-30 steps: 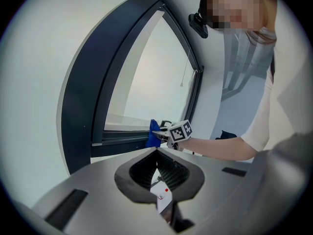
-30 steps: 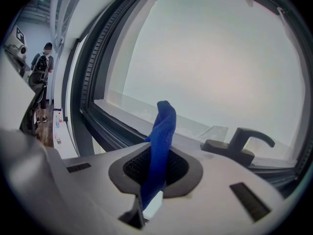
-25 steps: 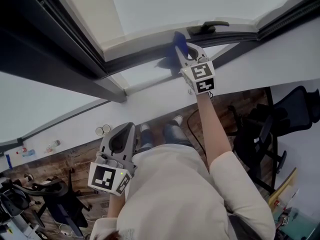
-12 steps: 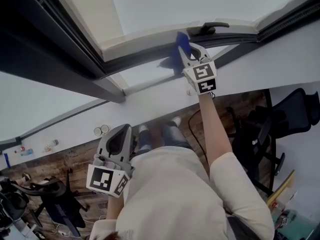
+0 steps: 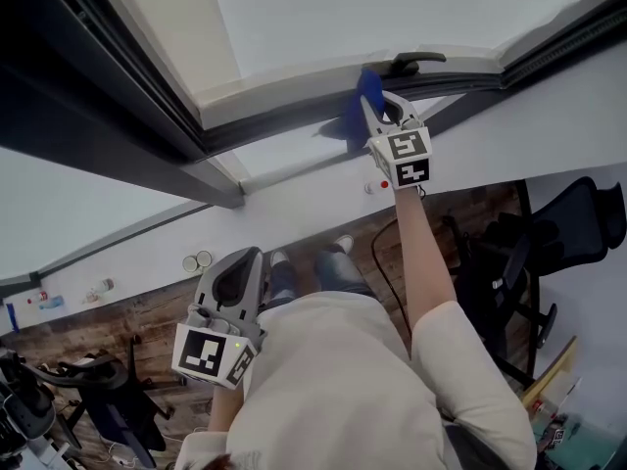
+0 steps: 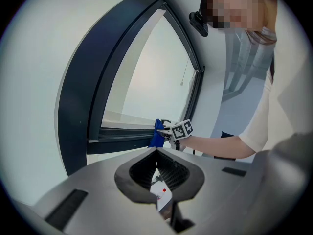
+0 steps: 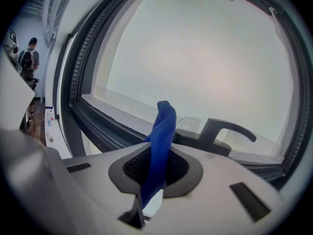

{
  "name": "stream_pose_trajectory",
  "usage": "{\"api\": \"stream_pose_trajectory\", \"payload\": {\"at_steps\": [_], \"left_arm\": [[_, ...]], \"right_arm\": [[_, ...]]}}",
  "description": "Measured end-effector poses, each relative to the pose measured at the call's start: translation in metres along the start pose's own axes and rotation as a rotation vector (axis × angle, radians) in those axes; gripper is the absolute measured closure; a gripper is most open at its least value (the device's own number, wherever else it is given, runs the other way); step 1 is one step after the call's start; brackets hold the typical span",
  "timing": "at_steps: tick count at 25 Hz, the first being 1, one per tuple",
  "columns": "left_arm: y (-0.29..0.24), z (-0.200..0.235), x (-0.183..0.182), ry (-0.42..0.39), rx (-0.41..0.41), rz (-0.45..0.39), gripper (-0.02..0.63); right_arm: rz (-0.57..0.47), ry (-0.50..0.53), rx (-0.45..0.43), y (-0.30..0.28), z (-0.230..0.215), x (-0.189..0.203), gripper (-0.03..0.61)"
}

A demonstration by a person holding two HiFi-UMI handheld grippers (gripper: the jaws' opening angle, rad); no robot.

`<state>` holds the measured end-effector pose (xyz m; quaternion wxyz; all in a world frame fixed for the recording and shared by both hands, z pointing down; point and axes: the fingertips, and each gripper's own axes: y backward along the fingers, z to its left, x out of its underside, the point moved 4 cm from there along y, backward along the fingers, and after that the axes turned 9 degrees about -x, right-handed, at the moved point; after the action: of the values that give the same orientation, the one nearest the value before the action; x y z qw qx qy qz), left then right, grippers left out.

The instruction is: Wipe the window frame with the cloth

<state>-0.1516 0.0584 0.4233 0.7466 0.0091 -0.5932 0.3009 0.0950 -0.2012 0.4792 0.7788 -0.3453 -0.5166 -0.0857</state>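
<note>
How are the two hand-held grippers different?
The right hand-held gripper pinches a blue cloth; the left hand-held gripper holds nothing. The right is raised against the window frame; the left hangs low by the person's body. Both have their jaws shut.

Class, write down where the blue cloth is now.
Head view, upper right: the blue cloth is clamped in the right gripper, against the dark window frame, just left of the black handle.
</note>
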Motion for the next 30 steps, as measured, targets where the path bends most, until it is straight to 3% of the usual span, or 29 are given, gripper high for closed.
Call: {"api": "stream_pose_trajectory", "payload": {"at_steps": [30], "left_arm": [[-0.019, -0.01, -0.008, -0.005, 0.04, -0.005, 0.606]], "right_arm": [[0.028, -0.046, 0.086, 0.013, -0.043, 0.02, 0.534]]}}
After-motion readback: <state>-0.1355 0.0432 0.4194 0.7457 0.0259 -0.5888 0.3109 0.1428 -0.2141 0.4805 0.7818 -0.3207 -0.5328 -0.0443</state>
